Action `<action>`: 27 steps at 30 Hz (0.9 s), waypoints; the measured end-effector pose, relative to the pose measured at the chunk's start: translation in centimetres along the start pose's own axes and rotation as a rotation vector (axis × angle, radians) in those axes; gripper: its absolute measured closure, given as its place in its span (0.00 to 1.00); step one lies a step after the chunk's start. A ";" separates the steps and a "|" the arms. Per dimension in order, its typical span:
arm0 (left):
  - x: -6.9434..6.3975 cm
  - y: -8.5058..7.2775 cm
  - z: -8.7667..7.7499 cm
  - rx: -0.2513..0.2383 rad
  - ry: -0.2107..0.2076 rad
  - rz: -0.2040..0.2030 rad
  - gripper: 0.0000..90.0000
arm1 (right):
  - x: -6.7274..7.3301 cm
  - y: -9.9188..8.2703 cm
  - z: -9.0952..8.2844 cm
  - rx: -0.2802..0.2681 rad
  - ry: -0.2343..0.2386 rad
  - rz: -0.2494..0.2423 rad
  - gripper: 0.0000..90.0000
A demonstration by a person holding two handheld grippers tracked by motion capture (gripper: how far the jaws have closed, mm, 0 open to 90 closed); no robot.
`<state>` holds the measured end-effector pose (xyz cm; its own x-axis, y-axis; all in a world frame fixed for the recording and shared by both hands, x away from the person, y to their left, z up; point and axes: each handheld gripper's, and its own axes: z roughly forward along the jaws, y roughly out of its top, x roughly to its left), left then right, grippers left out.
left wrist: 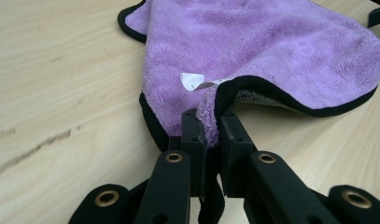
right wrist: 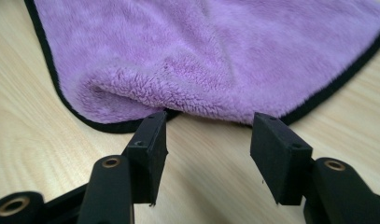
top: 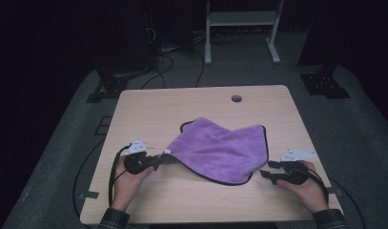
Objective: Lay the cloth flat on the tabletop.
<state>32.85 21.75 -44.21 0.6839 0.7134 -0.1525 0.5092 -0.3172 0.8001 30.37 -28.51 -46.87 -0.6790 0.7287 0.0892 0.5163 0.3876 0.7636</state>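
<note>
one white tag (left wrist: 192, 81) on purple cloth (top: 220, 150), unreadable; left gripper (left wrist: 209, 130) pinching cloth corner; right gripper (right wrist: 208, 140) wide, empty

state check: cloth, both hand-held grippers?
purple cloth: folded over, rumpled on the table, one corner lifted
left hand-held gripper: shut on the cloth's black-edged corner
right hand-held gripper: open, at the cloth's near edge, nothing between the jaws

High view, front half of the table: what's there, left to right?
Left gripper, shut on a corner of the purple fleece cloth with black trim → the cloth itself, spread on the light wooden table → right gripper, open just short of the cloth.
</note>
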 end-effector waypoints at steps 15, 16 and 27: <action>-0.1 -0.3 0.4 0.021 -0.015 0.008 0.91 | 0.3 5.1 3.2 -0.043 0.025 -0.074 0.97; -0.1 -0.3 0.4 0.023 -0.017 0.007 0.91 | 0.3 5.6 3.3 -0.055 0.027 -0.073 0.97; 0.3 -0.5 0.7 0.039 -0.025 0.009 0.91 | 0.6 10.4 7.7 -0.122 0.093 -0.081 0.98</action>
<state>33.15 21.67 -45.07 0.7013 0.6945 -0.1607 0.5228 -0.3478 0.7783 39.38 -19.67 -43.82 -0.7637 0.6407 0.0788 0.3948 0.3671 0.8422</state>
